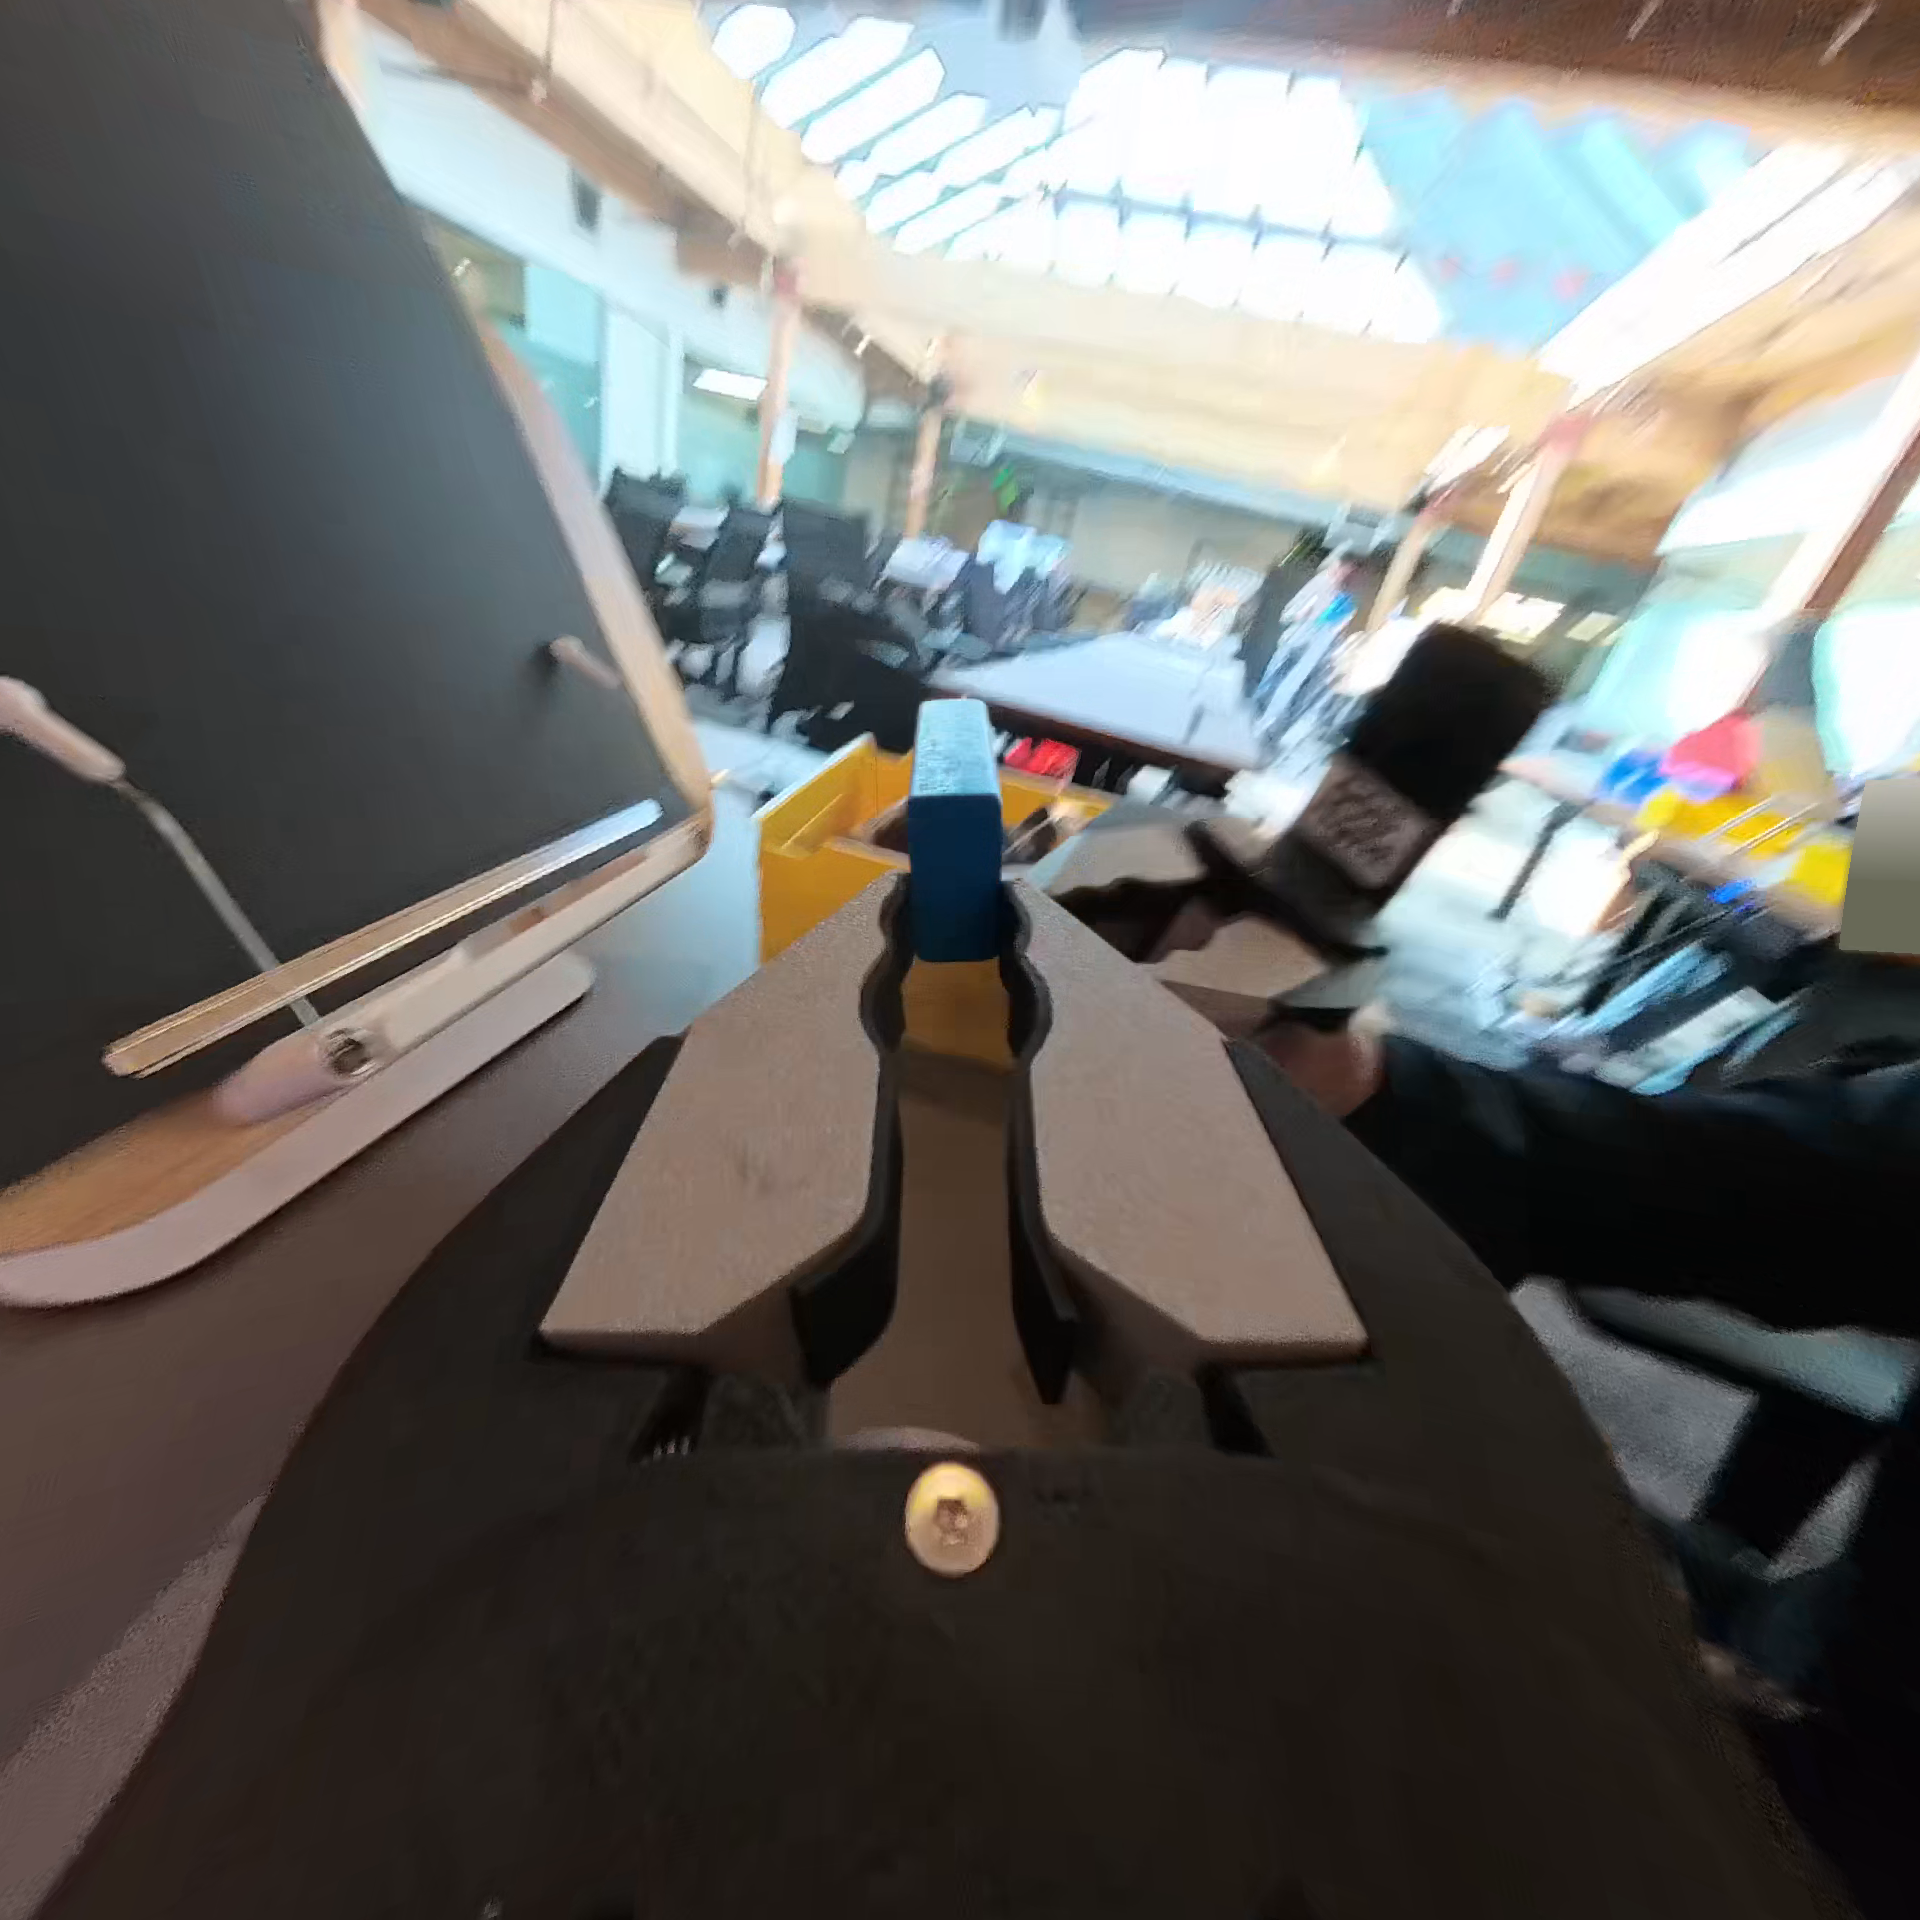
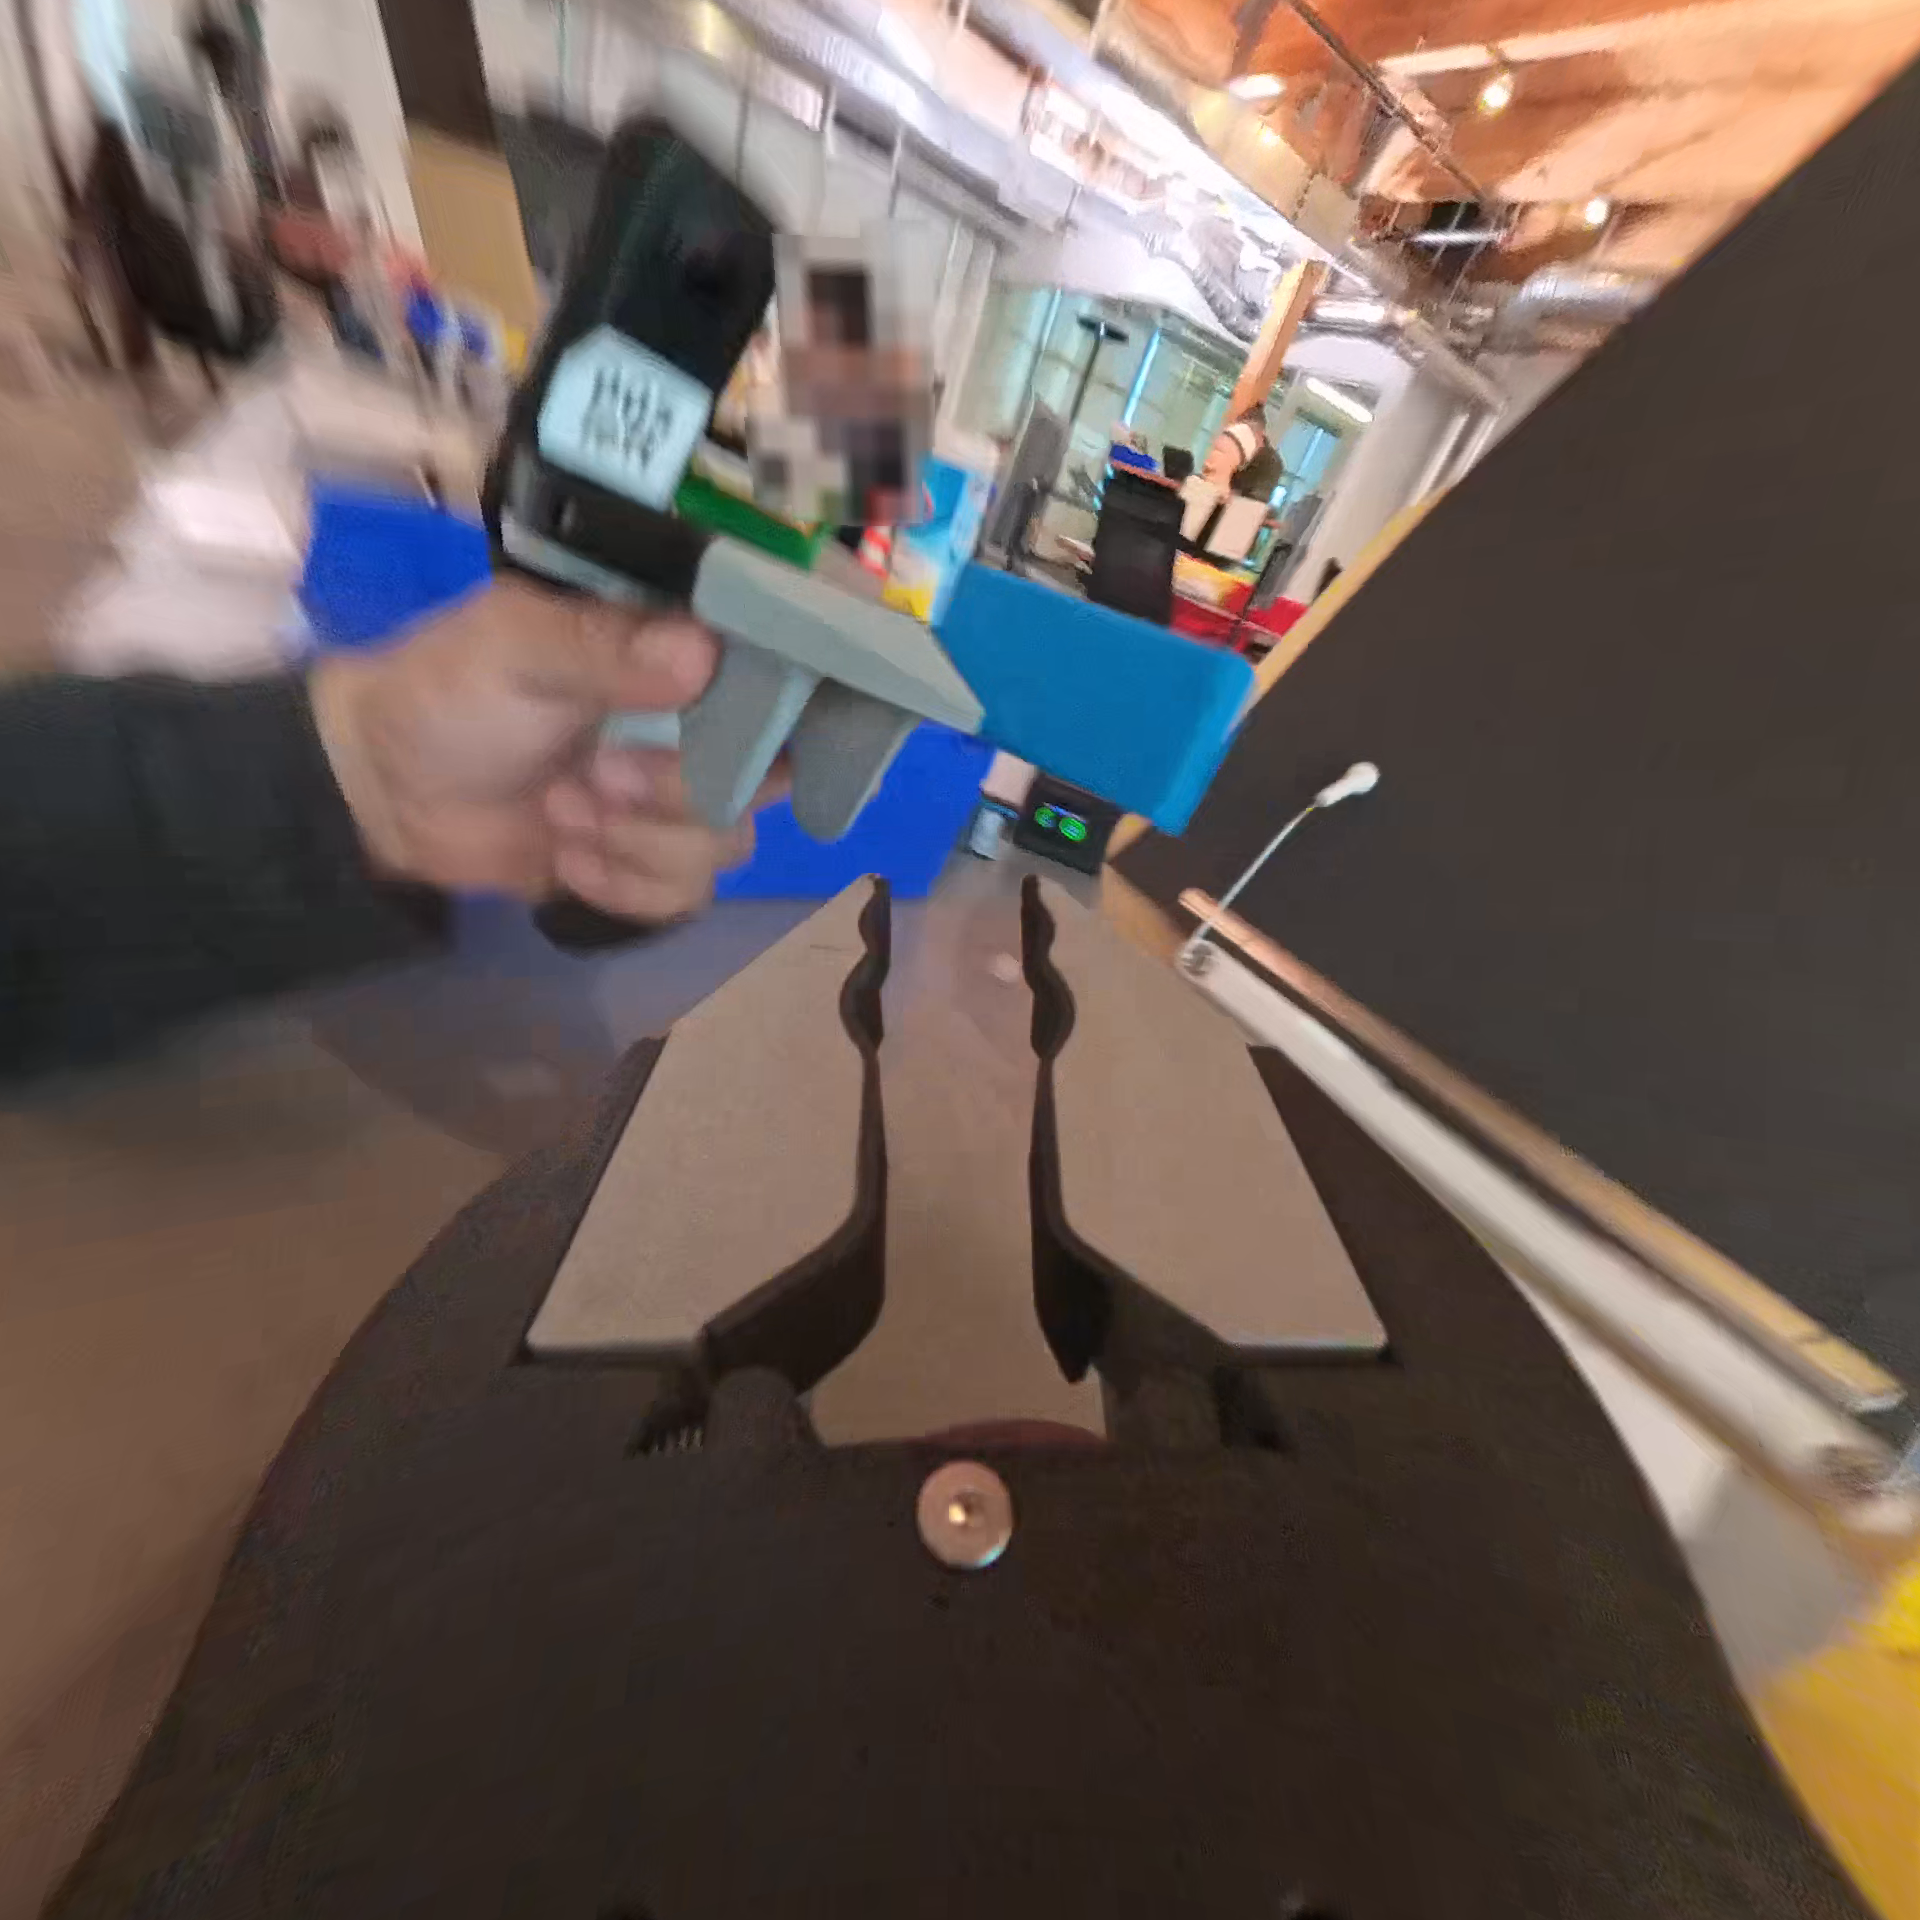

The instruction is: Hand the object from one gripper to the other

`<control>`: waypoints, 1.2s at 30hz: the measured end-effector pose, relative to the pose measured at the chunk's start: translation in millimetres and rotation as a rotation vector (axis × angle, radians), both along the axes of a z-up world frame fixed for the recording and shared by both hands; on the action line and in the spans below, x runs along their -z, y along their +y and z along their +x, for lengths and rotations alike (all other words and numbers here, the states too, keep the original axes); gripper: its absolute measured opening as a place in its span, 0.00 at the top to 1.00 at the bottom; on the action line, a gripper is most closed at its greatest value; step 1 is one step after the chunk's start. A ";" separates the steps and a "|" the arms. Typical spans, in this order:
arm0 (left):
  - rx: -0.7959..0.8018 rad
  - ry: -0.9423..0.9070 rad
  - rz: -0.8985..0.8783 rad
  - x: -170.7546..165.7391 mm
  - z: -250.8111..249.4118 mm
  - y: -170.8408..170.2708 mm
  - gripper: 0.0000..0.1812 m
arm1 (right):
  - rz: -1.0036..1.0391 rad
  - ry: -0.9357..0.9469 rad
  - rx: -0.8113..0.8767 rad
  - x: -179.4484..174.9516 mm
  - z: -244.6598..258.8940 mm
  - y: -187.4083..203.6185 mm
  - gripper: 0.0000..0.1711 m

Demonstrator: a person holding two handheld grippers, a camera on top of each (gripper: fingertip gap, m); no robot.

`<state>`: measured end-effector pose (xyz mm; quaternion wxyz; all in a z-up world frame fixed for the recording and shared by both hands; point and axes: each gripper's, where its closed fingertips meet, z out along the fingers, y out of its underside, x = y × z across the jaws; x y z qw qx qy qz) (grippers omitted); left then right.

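Note:
My left gripper (image 1: 954, 920) is shut on a blue block (image 1: 954, 831), which stands upright between its fingertips, raised above the table. In the right wrist view the same gripper (image 2: 961, 675) comes in from the left in a person's hand (image 2: 499, 748), with the blue block (image 2: 1101, 696) sticking out to the right. My right gripper (image 2: 954, 894) is open and empty, its tips just below and apart from the block. In the left wrist view the right gripper (image 1: 1226, 914) shows blurred at the right; its jaws are unclear there.
A large black panel (image 1: 260, 520) on a white and wood base (image 1: 312, 1143) stands on the dark table (image 1: 468, 1143), at the left in the left wrist view and at the right (image 2: 1610, 675) in the right wrist view. A yellow bin (image 1: 821, 862) stands behind the block.

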<state>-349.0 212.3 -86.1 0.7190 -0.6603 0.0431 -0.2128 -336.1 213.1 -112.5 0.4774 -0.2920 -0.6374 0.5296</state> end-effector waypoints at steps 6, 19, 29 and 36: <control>0.151 -0.210 0.122 -18.9 11.1 -5.6 0.93 | -0.568 -0.061 -0.220 -26.5 7.2 8.3 0.73; 0.279 -0.139 -0.164 27.3 45.5 11.7 0.88 | -0.416 -0.032 -0.190 -33.6 21.2 7.2 0.92; 0.263 -0.119 -0.116 19.4 37.8 3.6 0.87 | -0.475 -0.219 -0.248 -14.1 20.1 3.2 0.92; 0.301 -0.081 -0.153 29.0 46.9 4.7 0.91 | -0.488 -0.206 -0.282 -19.3 23.3 -0.9 0.92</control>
